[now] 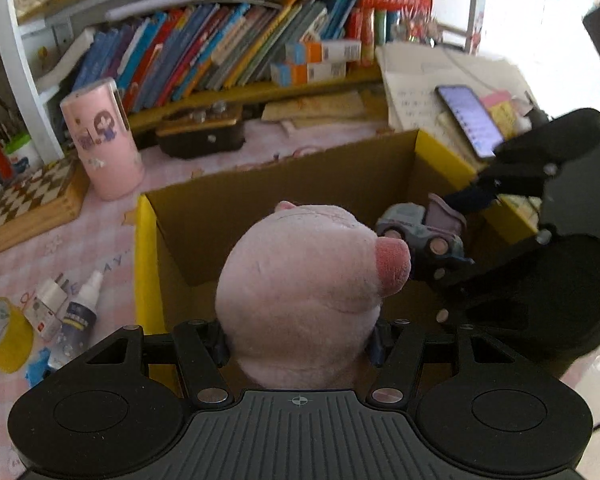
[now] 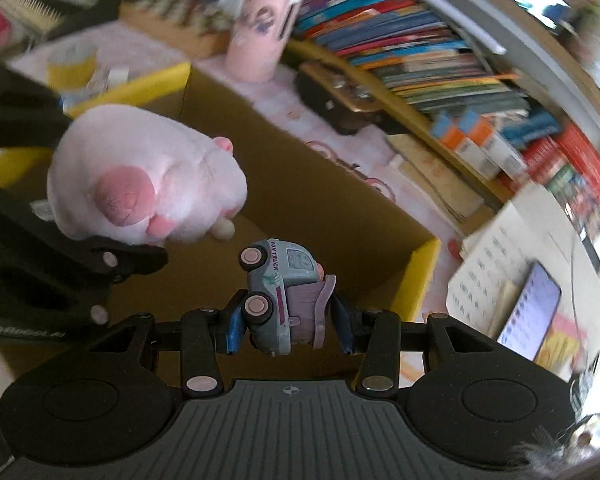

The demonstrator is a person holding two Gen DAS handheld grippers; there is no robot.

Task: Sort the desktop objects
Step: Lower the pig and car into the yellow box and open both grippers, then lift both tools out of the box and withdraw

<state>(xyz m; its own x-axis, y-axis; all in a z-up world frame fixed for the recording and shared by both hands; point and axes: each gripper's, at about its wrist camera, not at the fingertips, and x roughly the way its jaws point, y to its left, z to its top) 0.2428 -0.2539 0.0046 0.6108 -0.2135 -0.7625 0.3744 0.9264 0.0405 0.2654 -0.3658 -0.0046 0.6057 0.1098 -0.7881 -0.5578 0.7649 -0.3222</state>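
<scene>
Your left tongs (image 1: 300,344) squeeze the soft pig (image 1: 300,280) over the box (image 1: 220,208). It is light and squashy (hold its fat middle). Your right tongs (image 2: 288,326) pinch the hard, slippery truck (image 2: 284,292) by its sides, also above the box.

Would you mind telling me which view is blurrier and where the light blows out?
Right wrist view: books and desk edges smear with motion blur, while the toy truck stays sharp. Left wrist view: mostly crisp, but the window at upper right is overexposed; fisheye bends the shelf.
</scene>
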